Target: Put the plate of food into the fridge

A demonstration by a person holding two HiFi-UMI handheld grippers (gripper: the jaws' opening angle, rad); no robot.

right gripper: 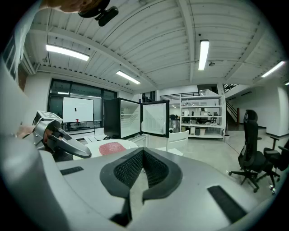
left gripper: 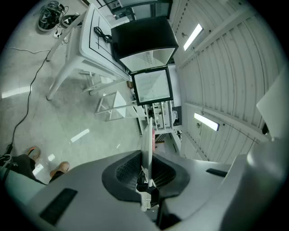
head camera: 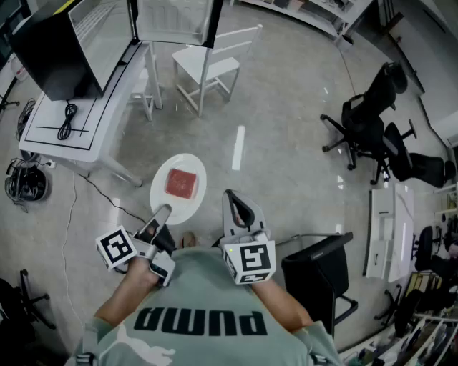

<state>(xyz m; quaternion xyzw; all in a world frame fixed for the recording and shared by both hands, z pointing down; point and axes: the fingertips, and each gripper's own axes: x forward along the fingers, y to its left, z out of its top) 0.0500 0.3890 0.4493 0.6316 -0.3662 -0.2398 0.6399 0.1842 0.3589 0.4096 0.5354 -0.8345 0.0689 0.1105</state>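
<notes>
Fridge (head camera: 54,50) lies ahead, up-left of the plate (head camera: 193,207), its door (head camera: 175,21) swung open toward me. My left gripper (head camera: 161,213) clamps the plate's near rim, red food (head camera: 181,183) riding level on it; my right gripper (head camera: 232,200) is closed, empty.

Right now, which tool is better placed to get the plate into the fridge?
Left. The left tool is shut on the rim of the plate, with the food on top, and the fridge ahead stands open. The right tool is shut on nothing, beside the plate.
</notes>
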